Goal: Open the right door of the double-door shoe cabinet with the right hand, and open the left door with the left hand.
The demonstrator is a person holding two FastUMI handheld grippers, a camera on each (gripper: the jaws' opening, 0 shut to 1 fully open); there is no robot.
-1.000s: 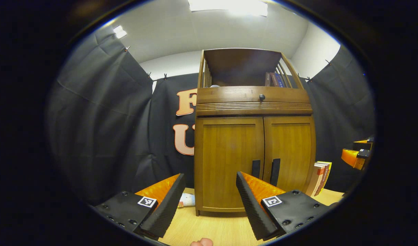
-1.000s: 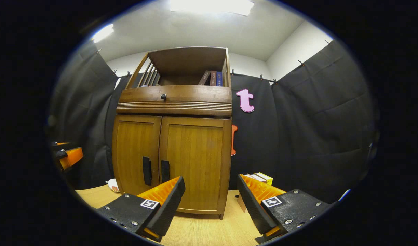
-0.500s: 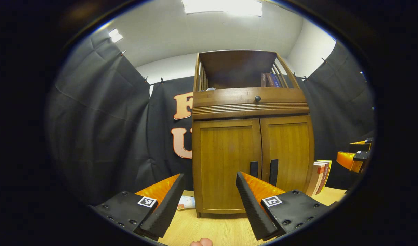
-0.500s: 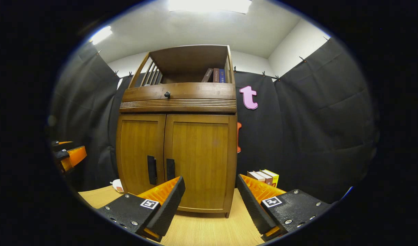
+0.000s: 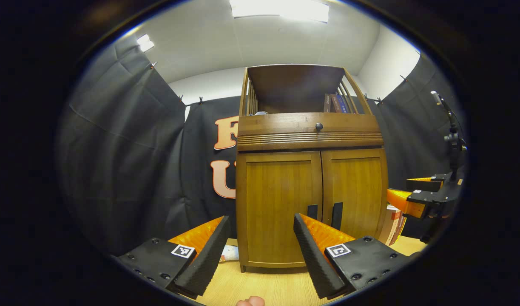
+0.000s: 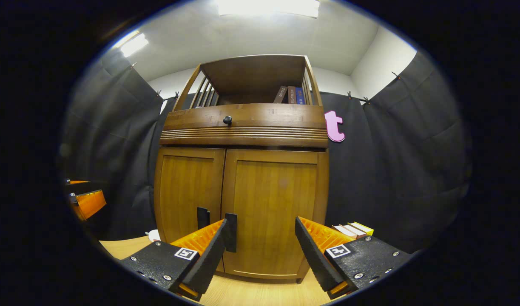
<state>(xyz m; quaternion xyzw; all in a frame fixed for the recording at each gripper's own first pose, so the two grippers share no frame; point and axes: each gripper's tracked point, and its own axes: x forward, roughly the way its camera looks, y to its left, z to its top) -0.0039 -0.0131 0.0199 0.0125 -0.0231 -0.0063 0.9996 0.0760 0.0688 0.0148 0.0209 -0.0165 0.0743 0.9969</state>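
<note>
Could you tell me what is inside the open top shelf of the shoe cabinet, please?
A few upright books stand at the right end of the open top shelf; something pale peeks up at its left end. The rest is shadowed.

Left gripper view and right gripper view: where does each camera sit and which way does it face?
Left gripper view: rides the left gripper, low, facing the closed left door; a fingertip shows at the bottom, the right gripper at far right.
Right gripper view: rides the right gripper, facing the closed right door.
Shared: the shoe cabinet, its drawer knob.
</note>
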